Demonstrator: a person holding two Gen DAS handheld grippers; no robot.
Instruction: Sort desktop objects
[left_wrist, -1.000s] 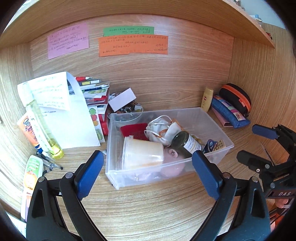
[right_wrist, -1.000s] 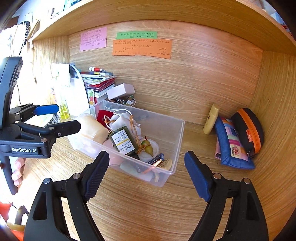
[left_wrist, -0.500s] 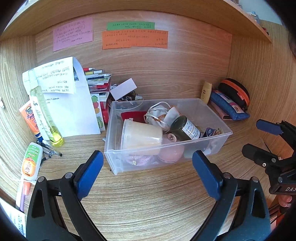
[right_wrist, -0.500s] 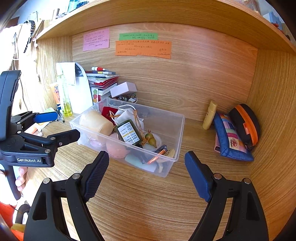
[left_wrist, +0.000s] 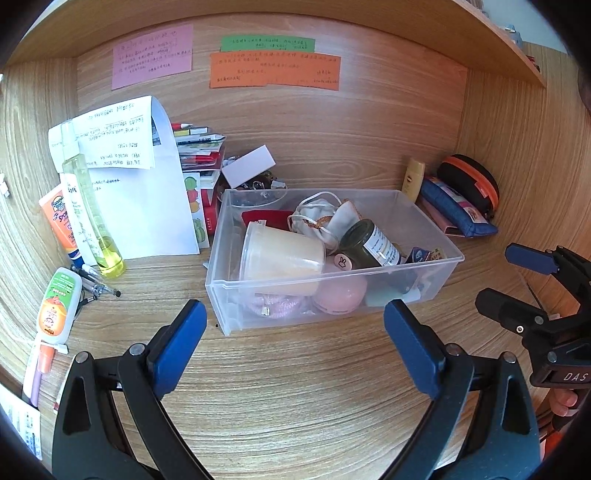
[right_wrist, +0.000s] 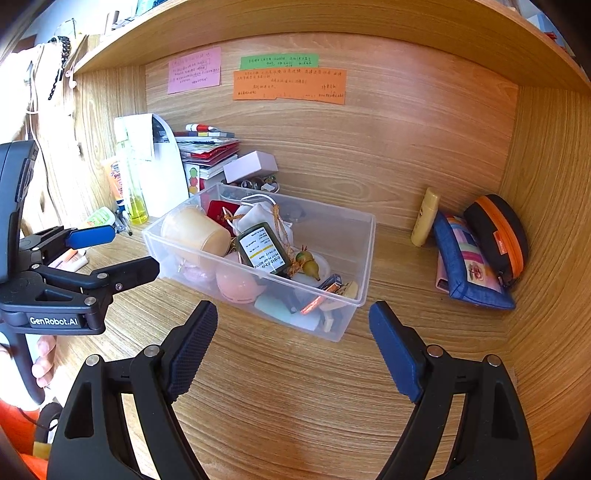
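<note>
Wood-grain desk (left_wrist: 295, 387), walled at back and sides, shelf overhead. Near mid-desk, a clear plastic bin (left_wrist: 424, 221), rectangular, thin-walled, packed with clutter: cream tub (left_wrist: 284, 258) on its side, smooth and round; dark glass jar (left_wrist: 365, 243) with a white label, tilted against it; pale drawstring pouch (left_wrist: 321, 218) behind; pink dome (left_wrist: 340, 295) pressed to the front wall.

Left of the bin, propped white paper (left_wrist: 147, 206) before a stack of books (left_wrist: 201, 147), a slim yellow-green bottle (left_wrist: 92, 221) and an orange tube (left_wrist: 59, 221) leaning there, a green-and-white tube (left_wrist: 59, 302) flat beside pens (left_wrist: 98, 284). Against the back right corner, a blue fabric pouch (right_wrist: 469, 266), a black case (right_wrist: 498, 236) with orange zip, a small beige bottle (right_wrist: 424, 218) upright just beside them. Pink, green and orange notes (left_wrist: 275, 70) stuck on the back wall.

Left gripper (left_wrist: 295, 343) spread wide, empty, blue pads short of the bin's front wall. Right gripper (right_wrist: 291, 350) likewise wide and empty, before the bin's right corner.

Only from the right wrist: small pears (right_wrist: 308, 262) on a cord, a copper-edged flat piece by the bin's near end, and the jar's label face-on. Only from the left wrist: the pens and the fallen tube in full.
</note>
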